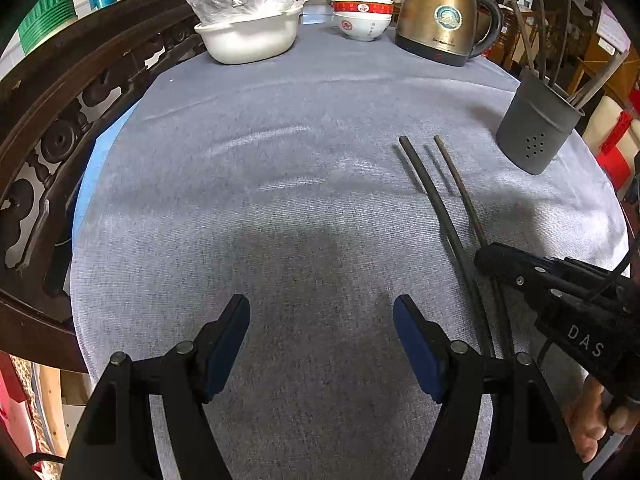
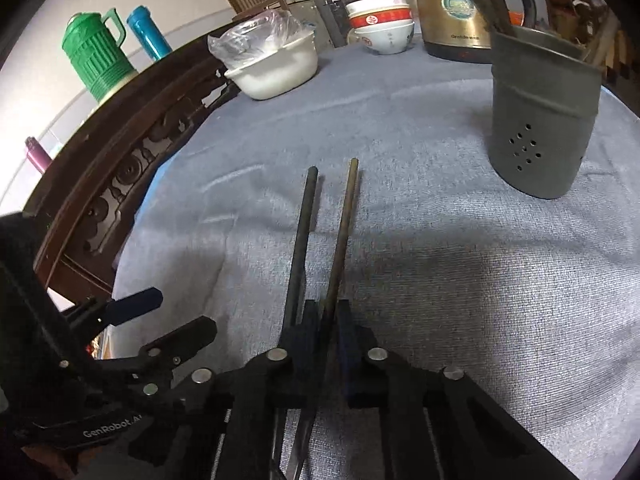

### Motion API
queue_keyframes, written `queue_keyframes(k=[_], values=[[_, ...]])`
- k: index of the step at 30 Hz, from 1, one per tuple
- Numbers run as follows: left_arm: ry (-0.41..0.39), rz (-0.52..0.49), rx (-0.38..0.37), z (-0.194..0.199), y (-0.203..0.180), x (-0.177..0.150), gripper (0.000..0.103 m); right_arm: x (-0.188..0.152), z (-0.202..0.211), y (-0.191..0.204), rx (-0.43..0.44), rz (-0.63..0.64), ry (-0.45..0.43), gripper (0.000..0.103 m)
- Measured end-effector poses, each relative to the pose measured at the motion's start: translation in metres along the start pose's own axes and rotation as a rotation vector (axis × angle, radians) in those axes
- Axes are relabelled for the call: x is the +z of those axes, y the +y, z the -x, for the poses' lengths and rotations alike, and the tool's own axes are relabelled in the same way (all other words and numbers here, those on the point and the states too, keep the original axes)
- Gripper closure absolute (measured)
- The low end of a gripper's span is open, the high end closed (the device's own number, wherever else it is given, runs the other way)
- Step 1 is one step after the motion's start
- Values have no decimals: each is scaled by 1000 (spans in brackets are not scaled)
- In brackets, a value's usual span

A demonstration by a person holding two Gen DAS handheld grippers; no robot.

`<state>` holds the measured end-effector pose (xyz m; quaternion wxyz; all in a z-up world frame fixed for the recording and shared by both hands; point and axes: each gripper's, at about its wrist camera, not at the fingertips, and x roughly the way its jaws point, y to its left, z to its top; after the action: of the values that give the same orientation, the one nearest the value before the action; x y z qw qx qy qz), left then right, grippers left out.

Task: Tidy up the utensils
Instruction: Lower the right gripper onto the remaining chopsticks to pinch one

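Note:
Two dark chopsticks [image 1: 436,196] lie or hover just over the grey tablecloth, tips pointing away; they also show in the right wrist view [image 2: 342,224]. My right gripper [image 2: 327,312] is shut on the chopsticks near their middle; it shows in the left wrist view [image 1: 486,258] at the right. A grey perforated utensil holder [image 2: 540,120] stands ahead to the right with several utensils in it, also in the left wrist view [image 1: 536,128]. My left gripper [image 1: 320,320] is open and empty over the cloth, left of the chopsticks.
At the table's far side stand a white basin with a plastic bag [image 1: 252,28], stacked bowls [image 1: 362,12] and a gold kettle [image 1: 440,16]. A carved wooden chair back [image 1: 60,120] borders the left. A green jug [image 2: 96,56] stands behind it.

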<state>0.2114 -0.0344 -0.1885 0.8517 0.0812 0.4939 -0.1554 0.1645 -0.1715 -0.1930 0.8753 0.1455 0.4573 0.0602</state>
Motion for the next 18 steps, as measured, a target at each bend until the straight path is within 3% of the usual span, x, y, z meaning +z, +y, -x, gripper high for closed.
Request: queue_keyframes(k=[6,13,18], values=[[10,6,-20,5,-6,1,28,1,7,-13,-26,-24,-13,95],[68,25,-137,1,-21,12,28,-1,17,-36,7,-106,-21,95],[101,13,-167,-7,-32,20,28,-6,23,-49,42,-144,-30,95]])
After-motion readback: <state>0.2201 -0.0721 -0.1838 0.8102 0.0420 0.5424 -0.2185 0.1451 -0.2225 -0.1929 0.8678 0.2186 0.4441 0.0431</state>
